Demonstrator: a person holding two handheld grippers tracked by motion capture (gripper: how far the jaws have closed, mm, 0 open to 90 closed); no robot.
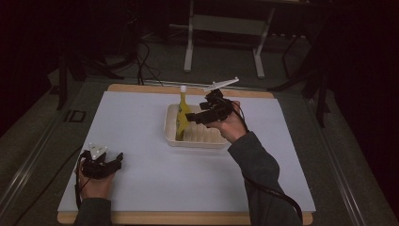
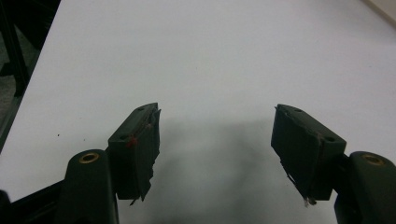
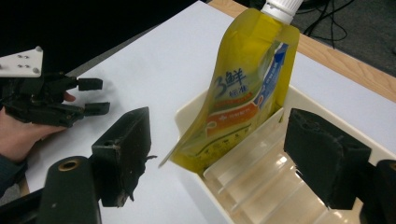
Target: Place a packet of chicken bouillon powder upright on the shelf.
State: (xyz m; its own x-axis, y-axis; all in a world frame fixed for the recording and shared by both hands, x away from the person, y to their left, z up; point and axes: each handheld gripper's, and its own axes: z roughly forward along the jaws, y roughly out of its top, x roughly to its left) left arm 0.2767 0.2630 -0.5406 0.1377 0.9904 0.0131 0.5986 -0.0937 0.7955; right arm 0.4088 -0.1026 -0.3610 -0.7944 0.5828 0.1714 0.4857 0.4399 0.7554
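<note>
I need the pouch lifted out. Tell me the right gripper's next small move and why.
Probably ease the right gripper forward until its open jaws straddle the yellow spouted pouch, then close. The pouch stands in the end slot of the white ribbed plastic tray, just ahead of the jaws and not yet between them.

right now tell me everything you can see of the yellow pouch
The yellow pouch is a glossy, soft-looking spouted pack with a white screw cap, printed with blue characters and an orange band. It stands upright, leaning slightly, at one end of the white ribbed tray. The open right gripper hovers close, not touching it.
</note>
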